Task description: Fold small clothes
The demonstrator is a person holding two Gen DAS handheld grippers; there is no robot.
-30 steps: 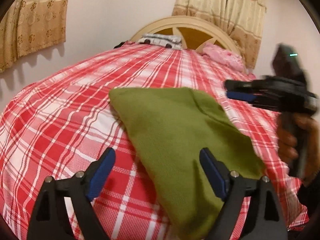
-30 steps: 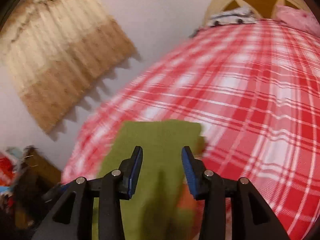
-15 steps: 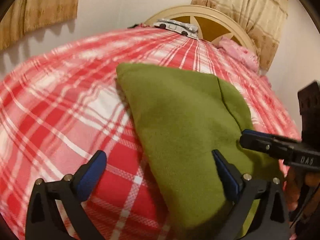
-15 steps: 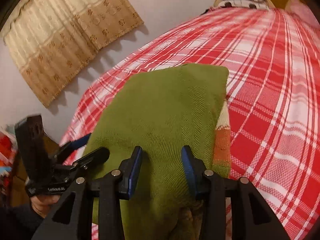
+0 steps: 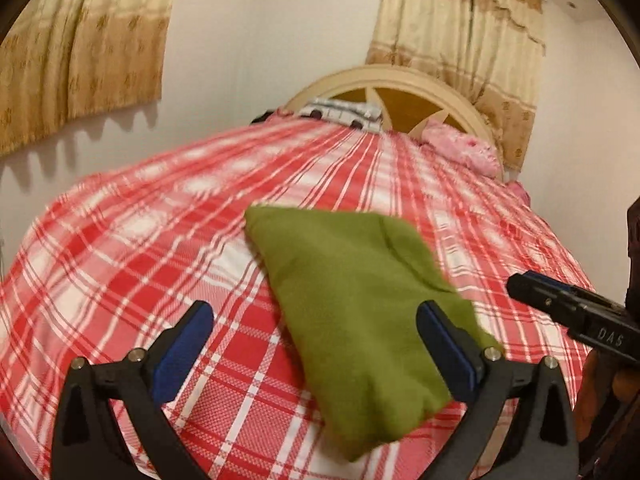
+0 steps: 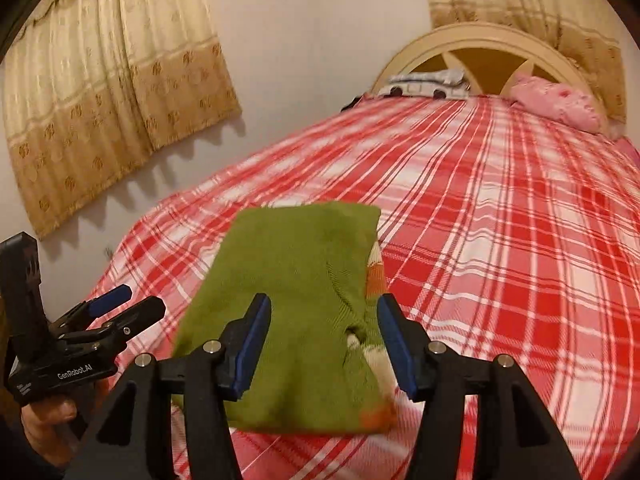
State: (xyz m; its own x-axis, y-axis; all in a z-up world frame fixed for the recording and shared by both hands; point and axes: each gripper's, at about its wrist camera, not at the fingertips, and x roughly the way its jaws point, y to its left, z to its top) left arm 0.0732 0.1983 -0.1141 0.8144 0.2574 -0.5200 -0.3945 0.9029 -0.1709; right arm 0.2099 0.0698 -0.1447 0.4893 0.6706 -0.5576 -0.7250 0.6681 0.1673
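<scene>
- bedspread (image 5: 160,280), red and white plaid, fills both views and runs back to a cream headboard (image 5: 400,80), with beige curtains (image 6: 100,100) on the wall above.
- pillows sit at the far end: a pink one (image 6: 556,100) and a grey patterned one (image 6: 424,82), both well apart from the work.
- green garment (image 5: 360,300) lies flat on the bedspread near its front edge, already folded into a compact slab; a strip of orange and cream trim (image 6: 374,272) peeks out along one side in the right wrist view.
- left gripper (image 5: 316,340) hangs just above the garment's near corner, fingers spread wide and holding nothing.
- right gripper (image 6: 324,344) also stands spread over the near end of the cloth, empty.
- since half a second ago both grippers have drawn back and risen: the garment now looks smaller and farther off in both views, and the right gripper's fingers, narrow before, have widened.
- that retreat with nothing pinched suggests this piece is judged finished; what probably remains is a tidy-up of the exposed trim or a move to another item.
</scene>
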